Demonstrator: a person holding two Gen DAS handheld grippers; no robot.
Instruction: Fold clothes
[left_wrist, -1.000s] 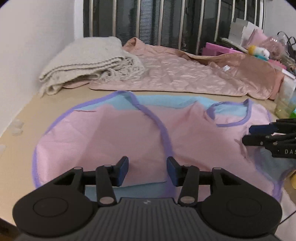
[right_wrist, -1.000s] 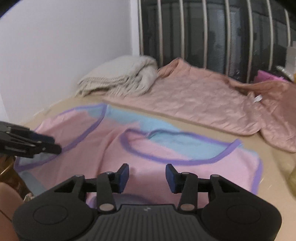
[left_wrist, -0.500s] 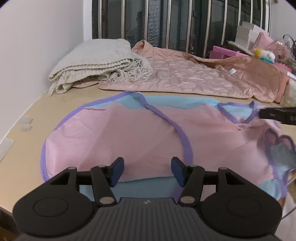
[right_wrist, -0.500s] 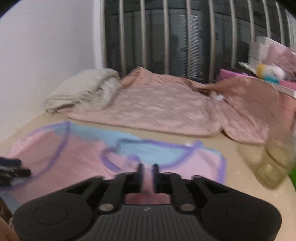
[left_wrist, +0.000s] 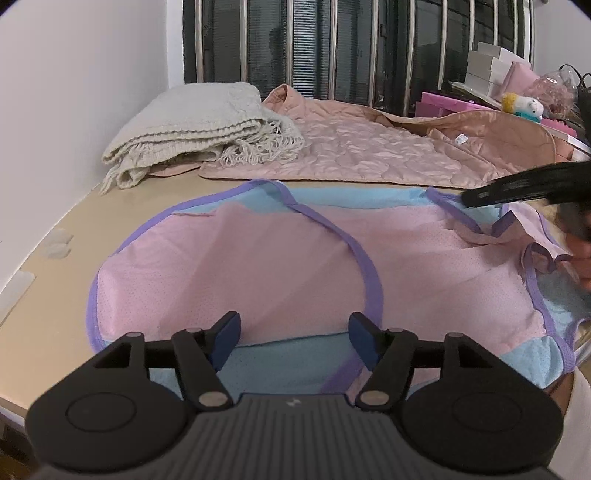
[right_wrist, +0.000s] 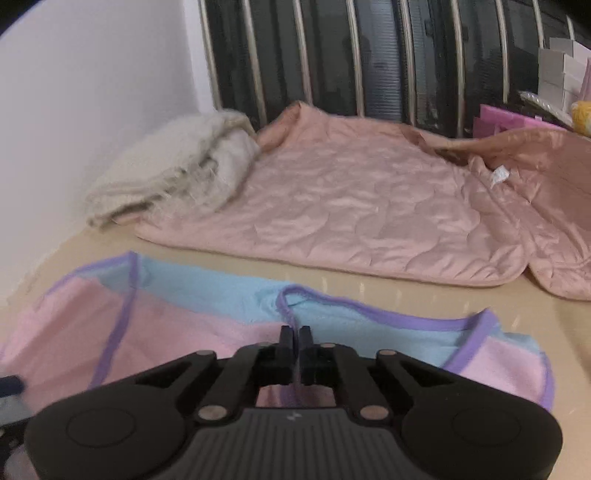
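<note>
A pink and blue vest with purple trim (left_wrist: 280, 266) lies spread on the tan table (left_wrist: 74, 221), between me and a quilted pink jacket (right_wrist: 362, 206) farther back. My right gripper (right_wrist: 295, 338) has just been closing and now pinches the purple neckline trim; the fabric runs up between its nearly touching fingers. A second ago those fingers stood apart over the pink chest panel, so the grab is new. Seen from the left wrist, the cloth at the collar is puckered beside the right gripper (a sign, I judge, that it is being lifted). My left gripper (left_wrist: 295, 332) has just been opening; its blue pads (left_wrist: 225, 334) stand wide above the hem, holding nothing. I judge a fold is starting from the collar.
</note>
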